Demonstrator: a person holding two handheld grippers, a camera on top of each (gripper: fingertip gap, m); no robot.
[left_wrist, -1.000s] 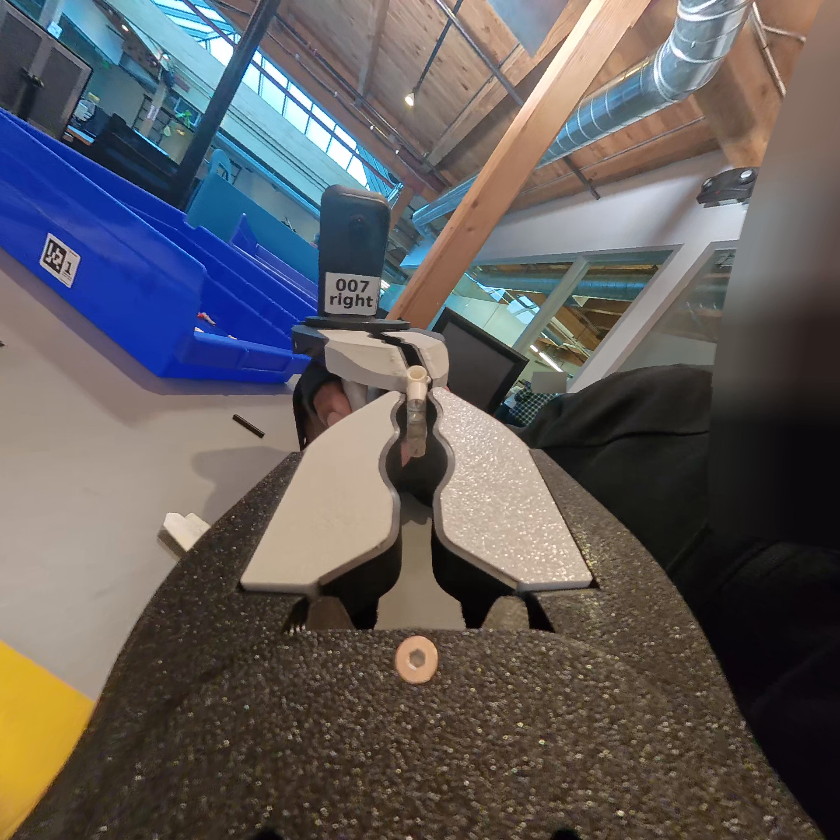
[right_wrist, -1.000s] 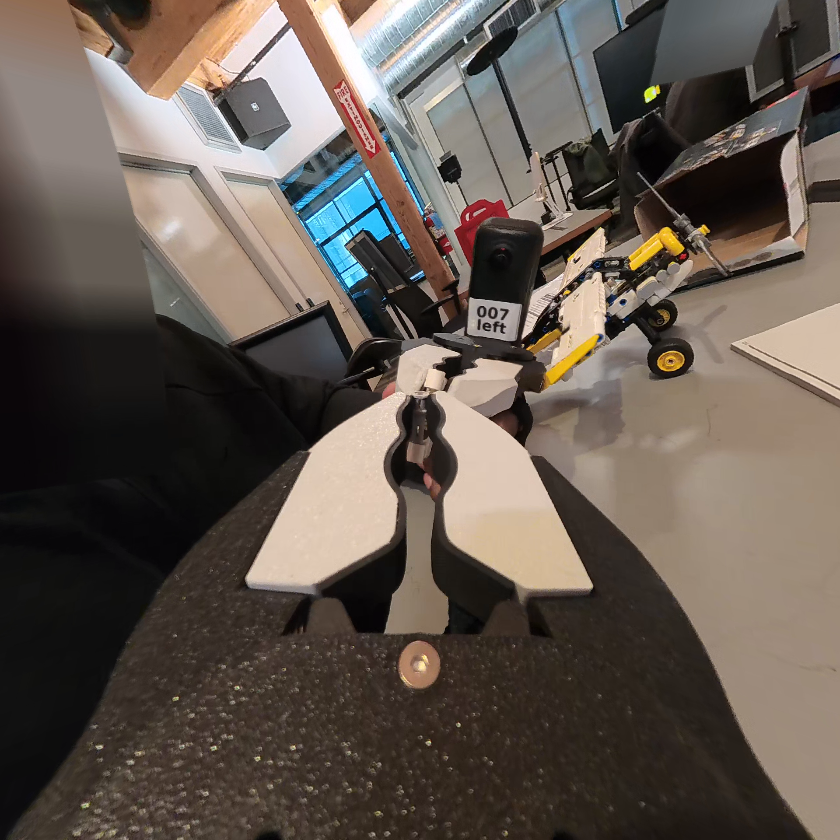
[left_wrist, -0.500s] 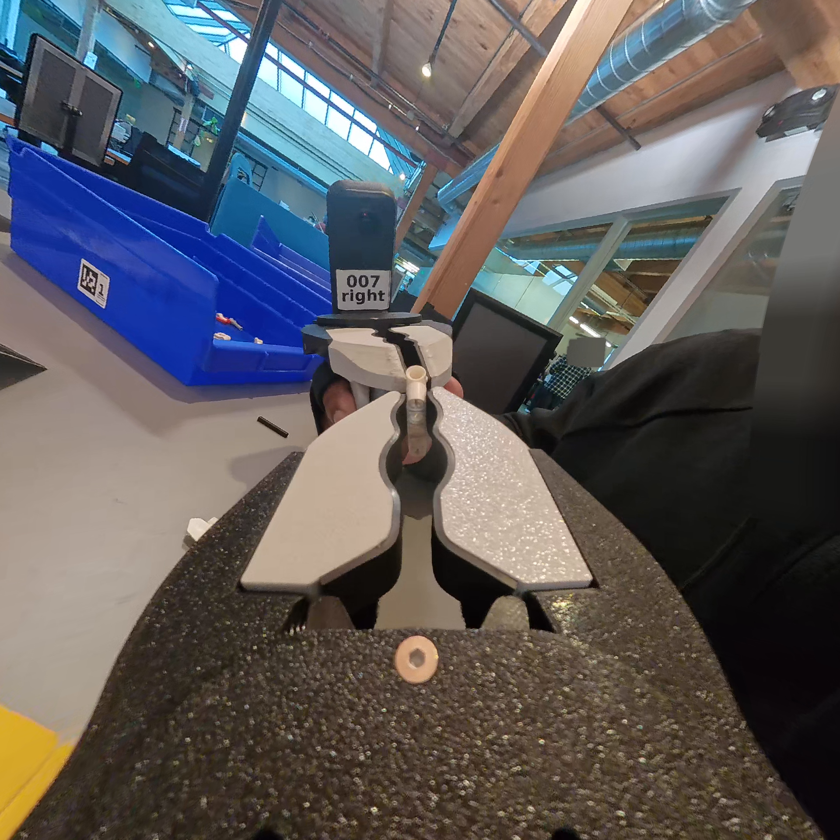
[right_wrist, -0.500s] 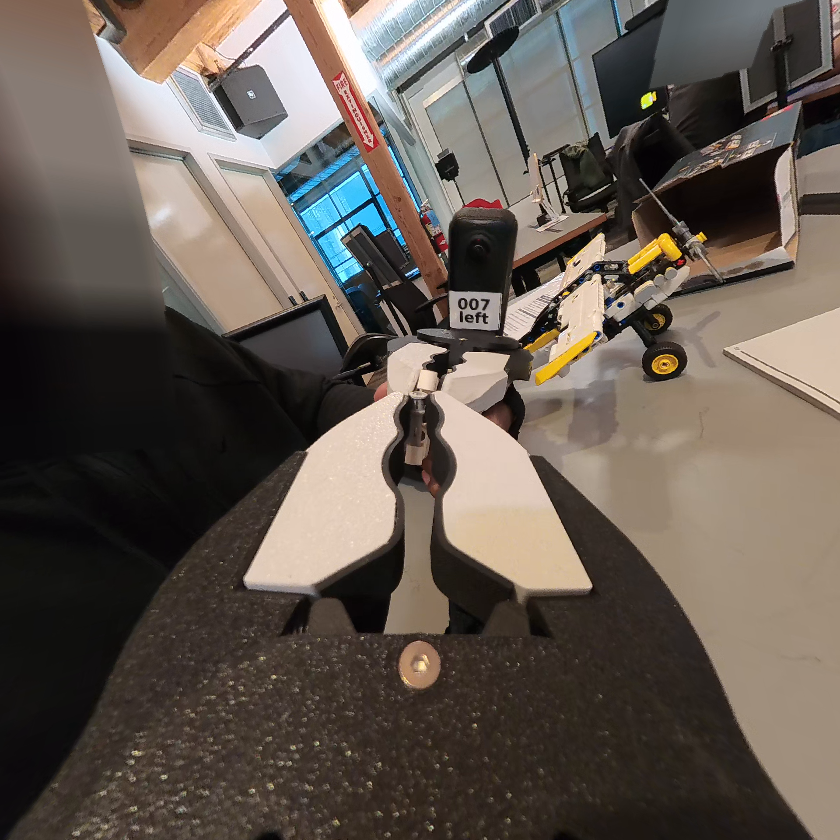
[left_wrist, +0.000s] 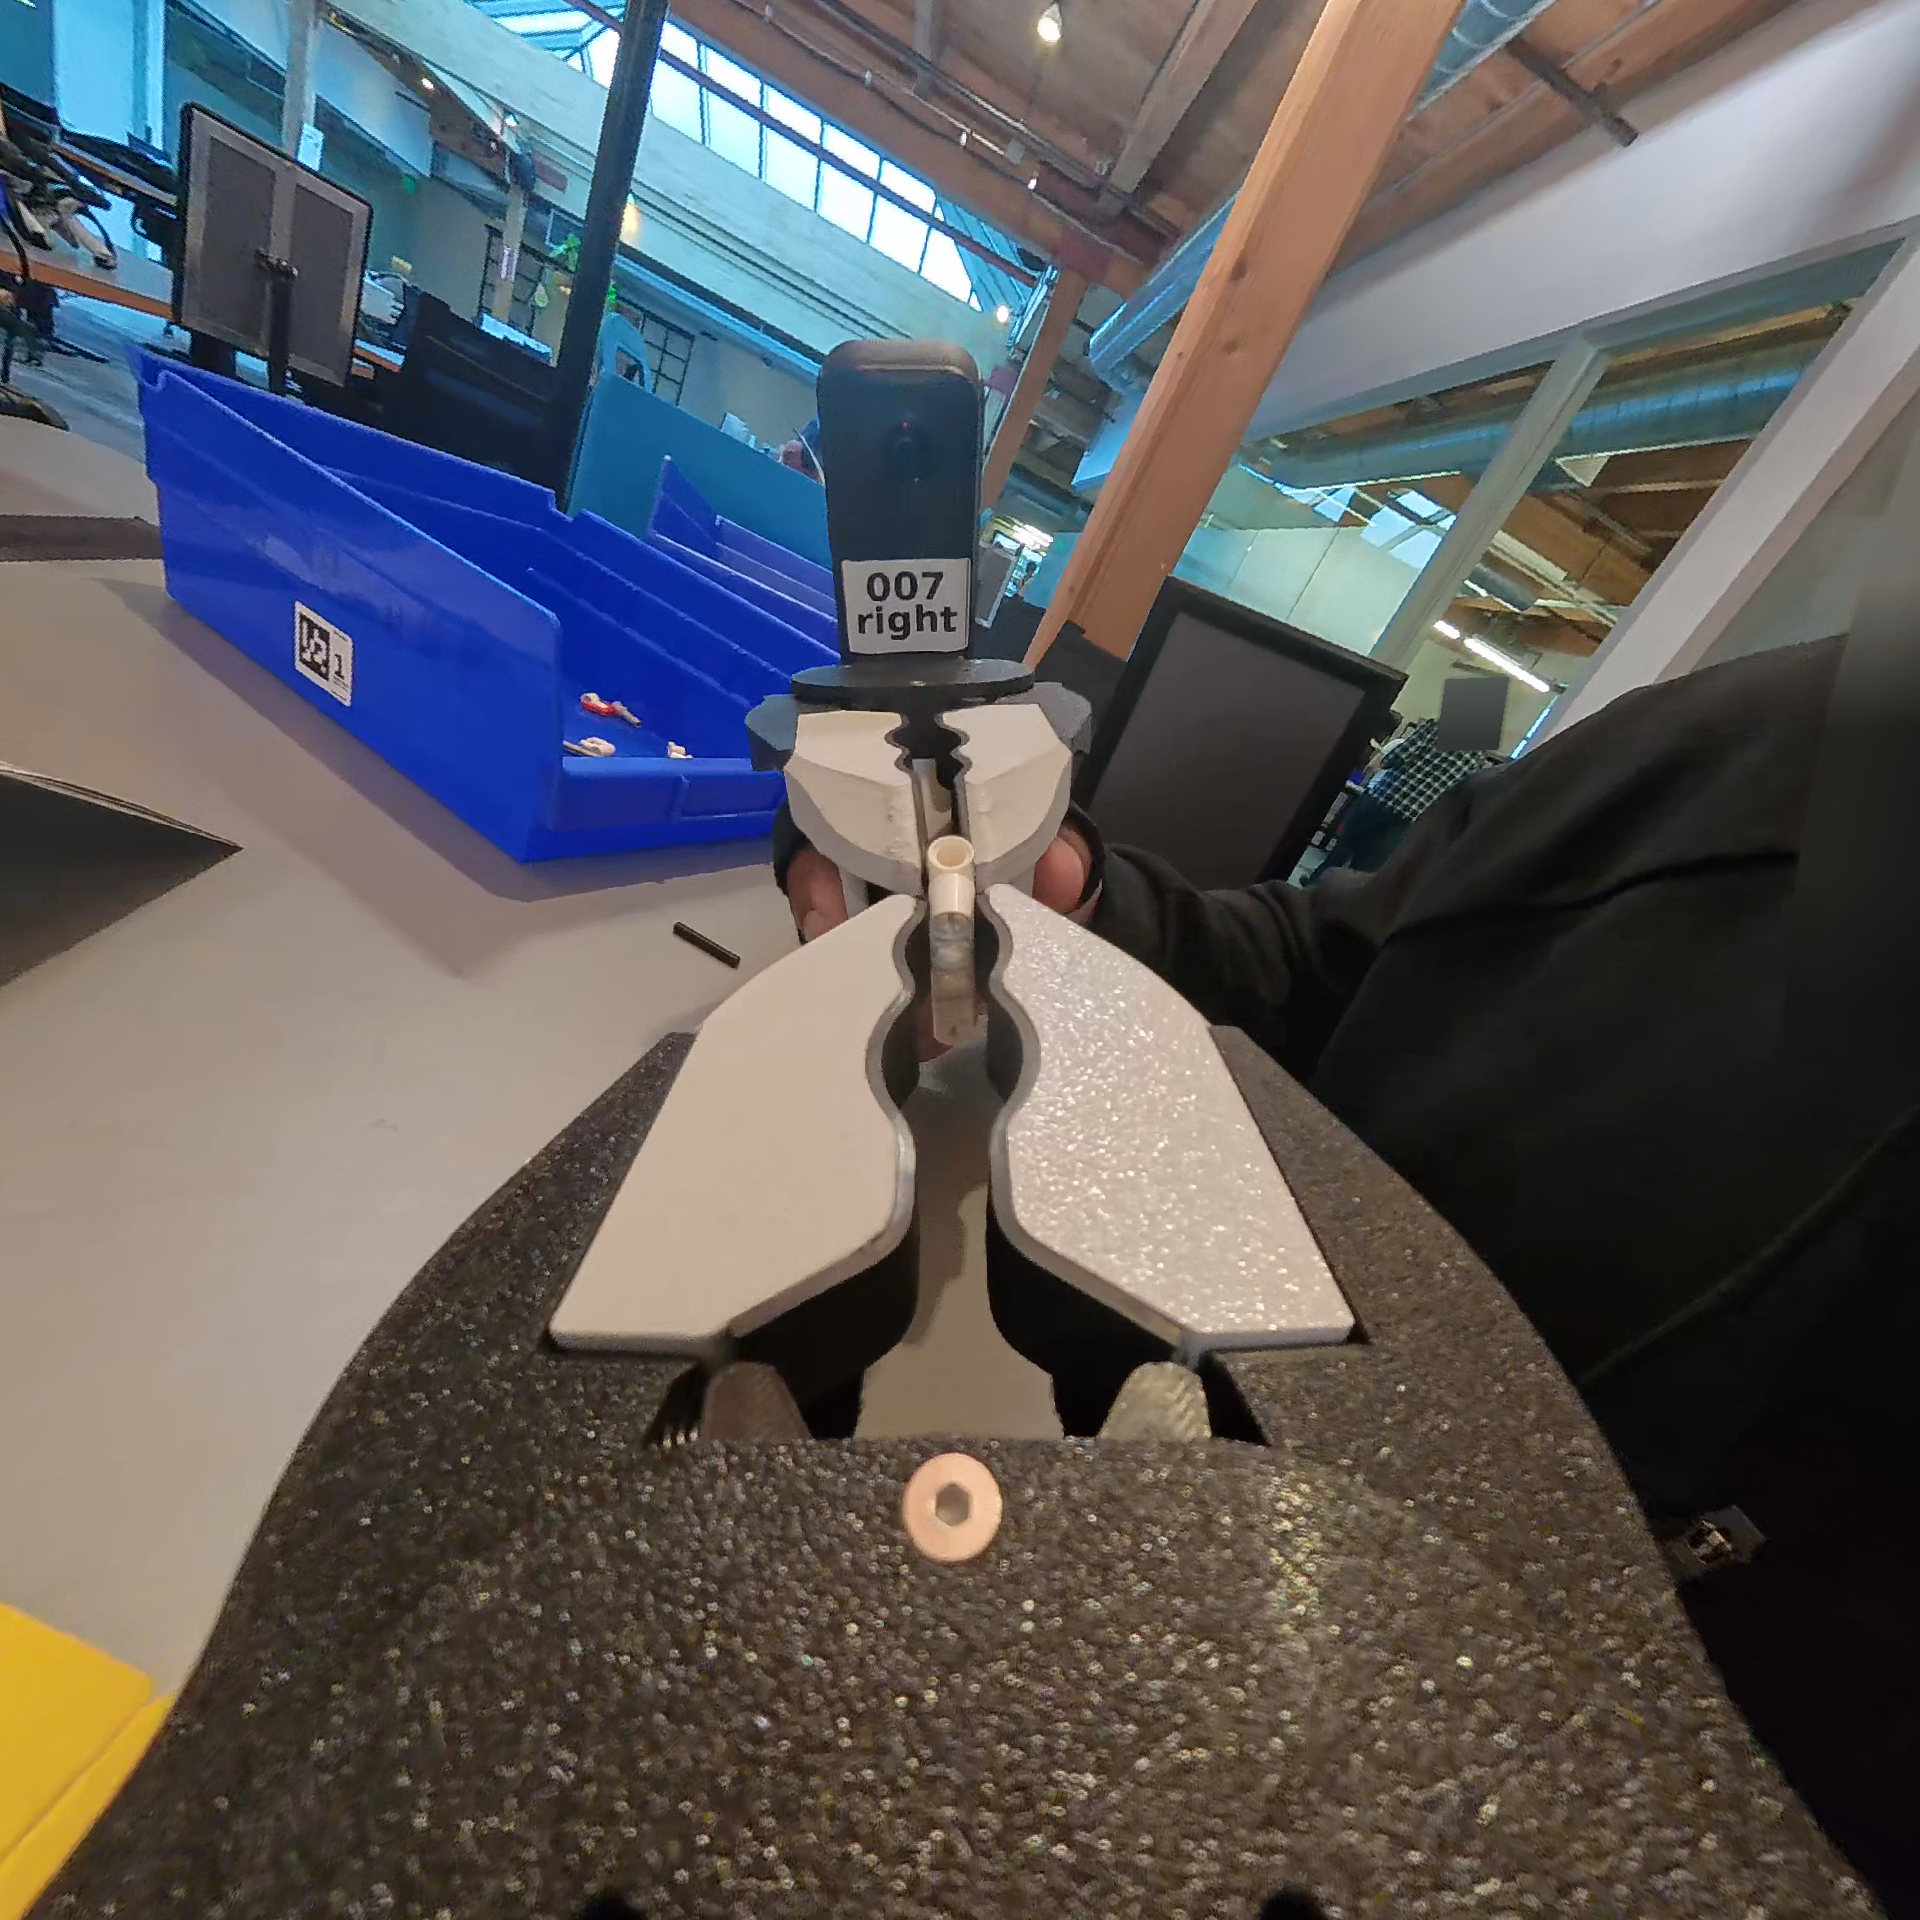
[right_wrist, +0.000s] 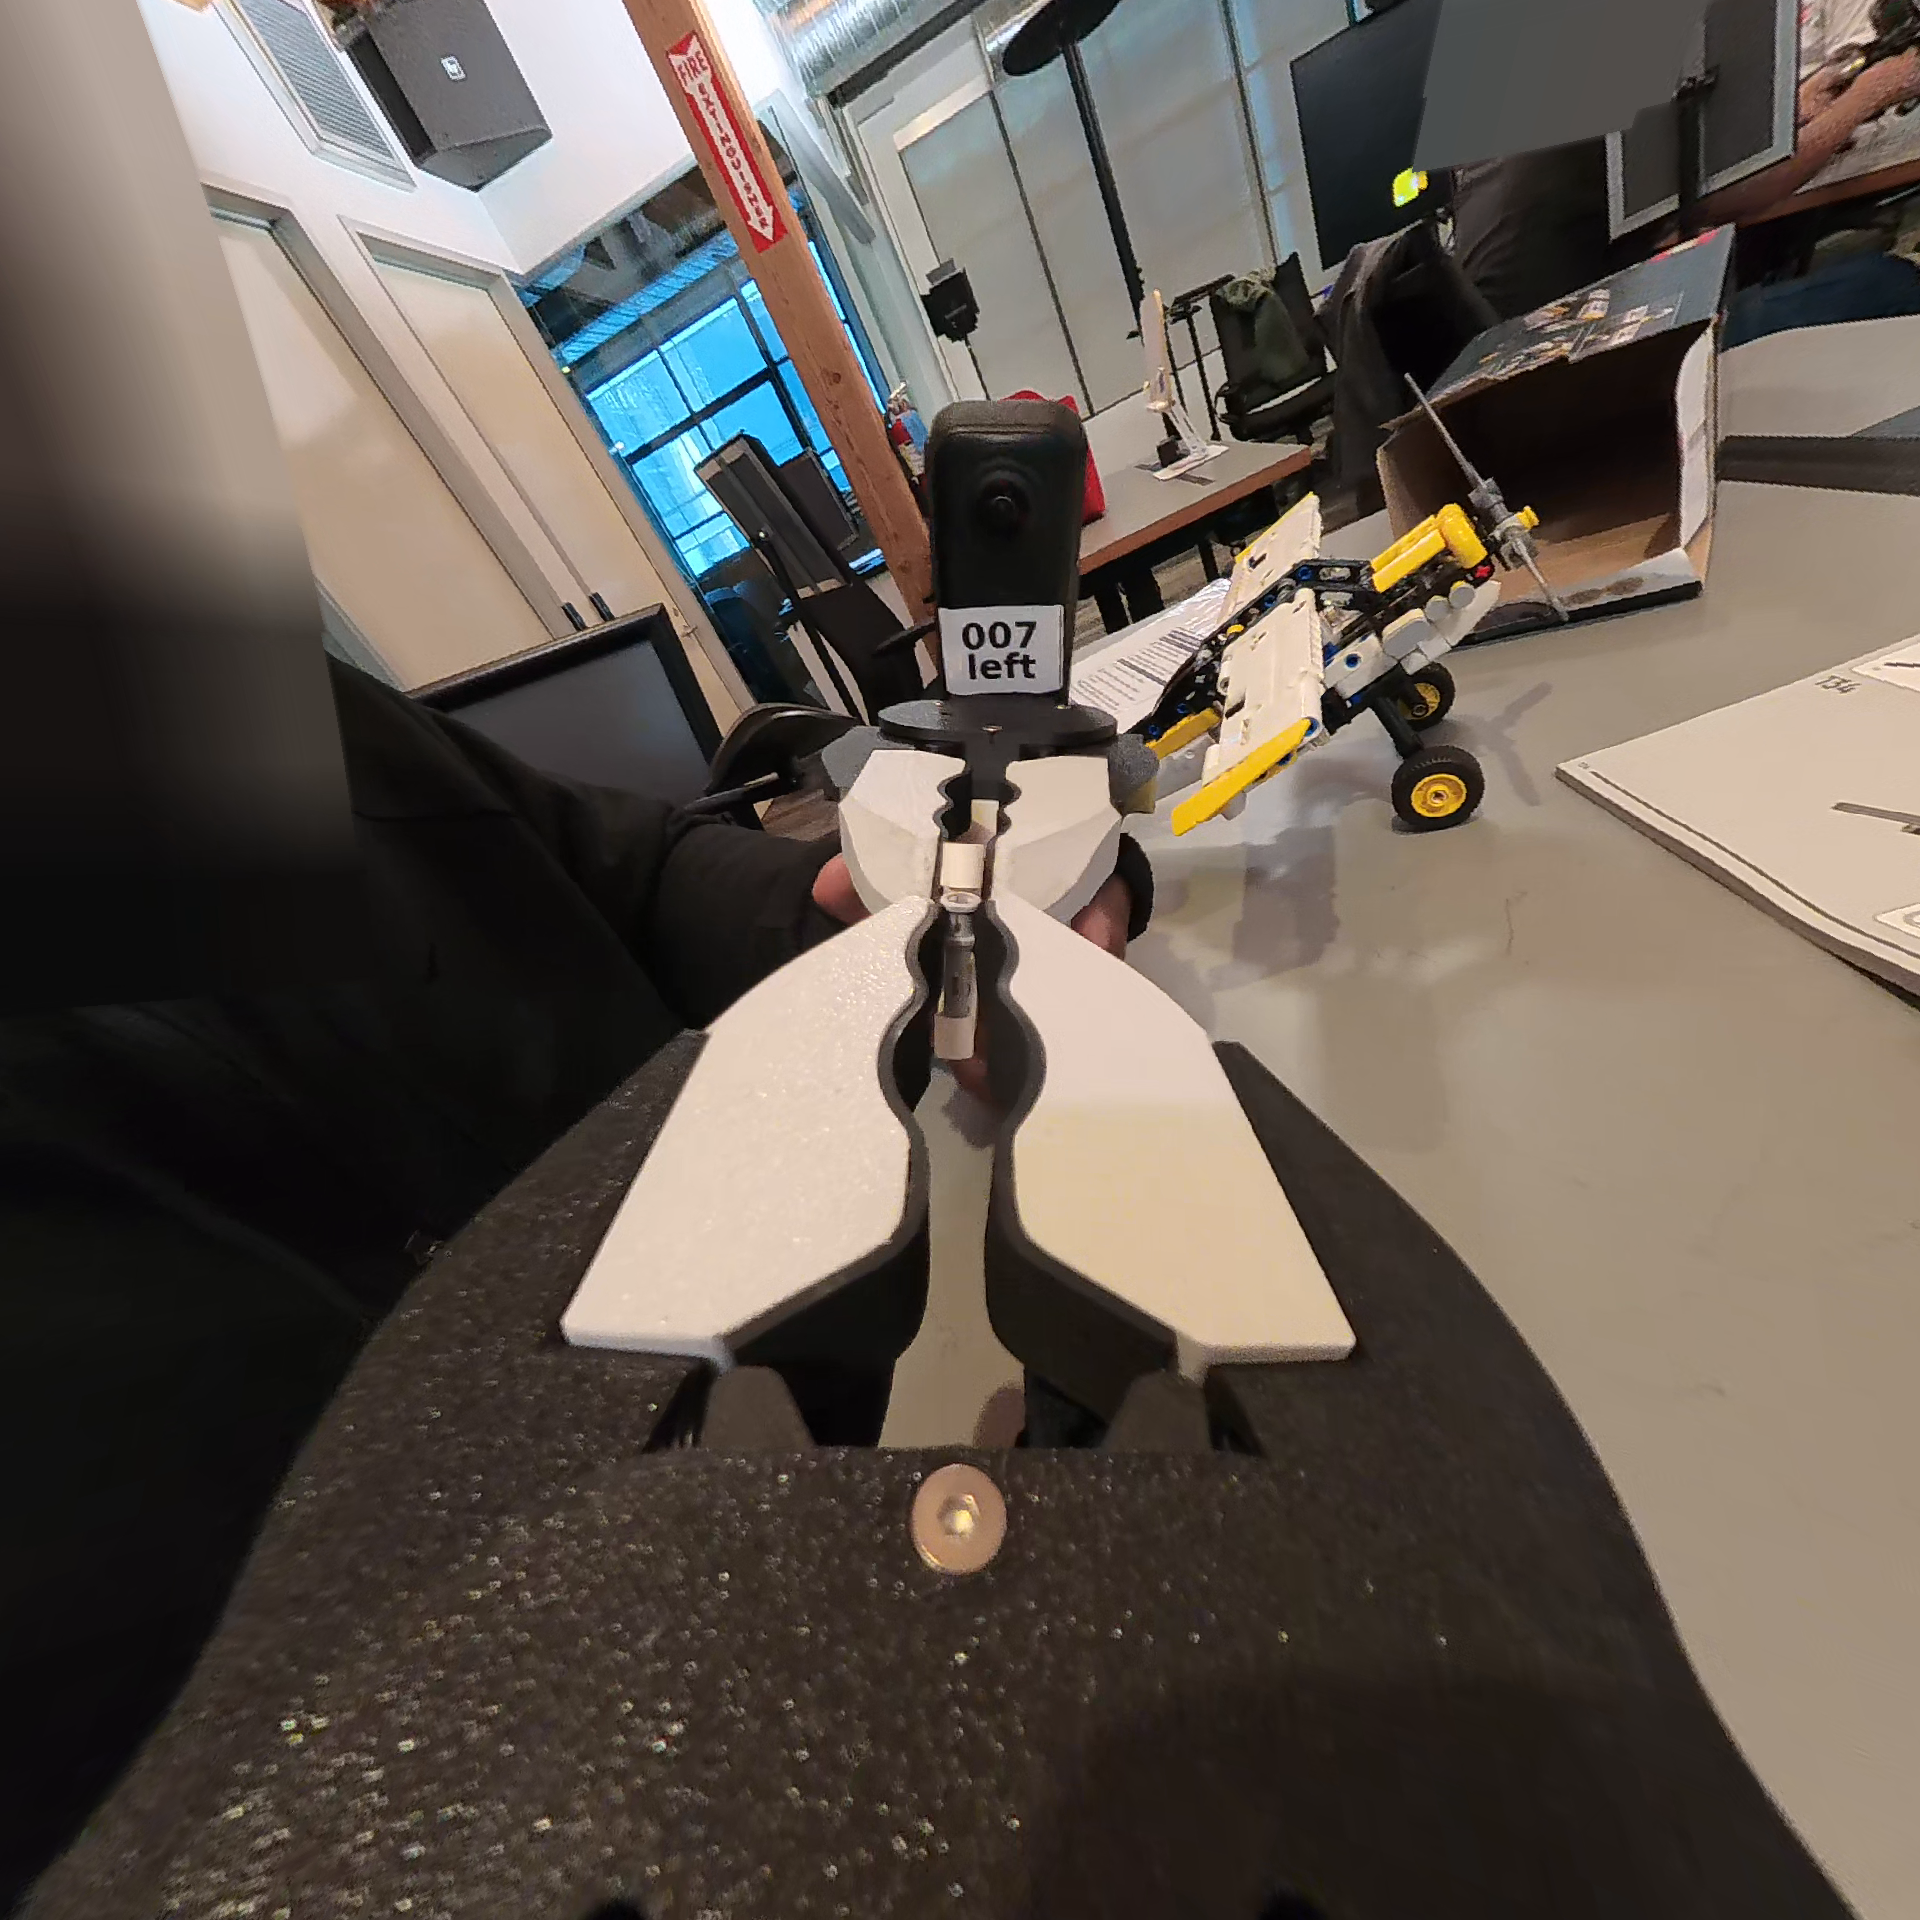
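In the left wrist view, my left gripper (left_wrist: 951, 912) is shut on a cream-white tubular piece (left_wrist: 950, 883) that sticks out past its fingertips. The right gripper (left_wrist: 928, 795) faces it closely, tip to tip. In the right wrist view, my right gripper (right_wrist: 957, 914) is shut on a thin grey axle (right_wrist: 956, 971) with a white sleeve at its near end. The left gripper (right_wrist: 974, 831) sits just beyond it, and its white tube (right_wrist: 961, 864) lines up with the axle's tip. Both are held above the grey table (left_wrist: 312, 1039).
Blue bins (left_wrist: 416, 623) with a few small parts stand at the back left, a small black pin (left_wrist: 707, 945) lies before them, and a yellow sheet (left_wrist: 62, 1714) is near left. A yellow-white brick-built vehicle (right_wrist: 1320, 665), an open cardboard box (right_wrist: 1558, 468) and a booklet (right_wrist: 1766, 790) are at the right. The grippers are tip to tip, or close to it.
Both grippers have turned and tilted together, so the background has shifted in each view. They stay tip to tip, and each grasp is unchanged.
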